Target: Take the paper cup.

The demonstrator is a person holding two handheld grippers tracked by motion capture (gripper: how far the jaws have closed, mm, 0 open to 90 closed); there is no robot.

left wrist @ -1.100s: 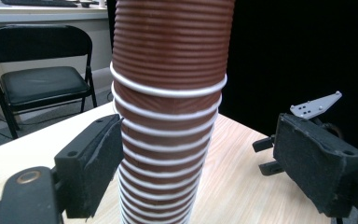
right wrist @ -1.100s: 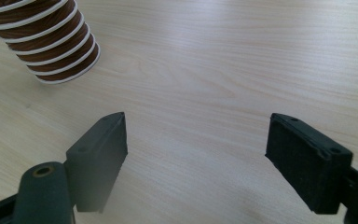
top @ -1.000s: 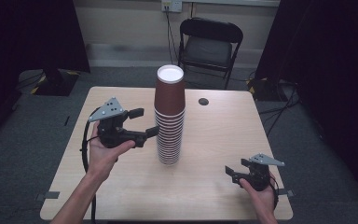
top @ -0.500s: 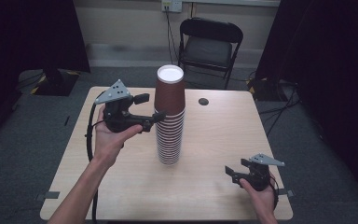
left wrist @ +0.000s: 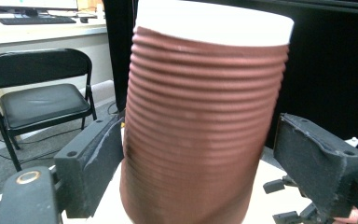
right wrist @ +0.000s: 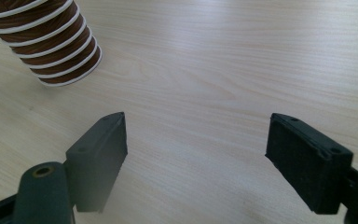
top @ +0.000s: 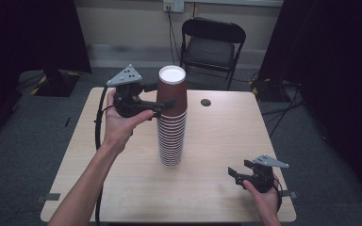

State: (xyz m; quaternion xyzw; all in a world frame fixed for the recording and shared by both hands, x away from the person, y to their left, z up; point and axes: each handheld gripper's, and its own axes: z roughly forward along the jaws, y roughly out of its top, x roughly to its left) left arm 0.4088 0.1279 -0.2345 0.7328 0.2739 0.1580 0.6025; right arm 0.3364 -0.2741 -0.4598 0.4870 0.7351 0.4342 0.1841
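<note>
The tall stack of brown paper cups (top: 172, 117) stands upright near the middle of the tabletop (top: 217, 188), and the top cup (left wrist: 200, 126) sits between the jaws of the left claw (top: 162, 99), which comes at it from about nine o'clock. In the left gripper view one pad looks to touch the ribbed wall while the other stands a little off it, so the cup seems bracketed rather than pinched. The main risk, as I judge it, is the column tipping: a sideways nudge so high up, or a lift that drags the nested cups below along, could lean the stack toward three o'clock and spill it. A squeeze too hard could also dent the thin wall. The left hand (top: 120, 127) holds its tool raised and roughly level, forearm reaching in from seven o'clock. The right claw (right wrist: 196, 154) rests low near the tabletop's five o'clock corner, jaws spread wide over bare wood, well apart from the stack's base and aimed toward it
</note>
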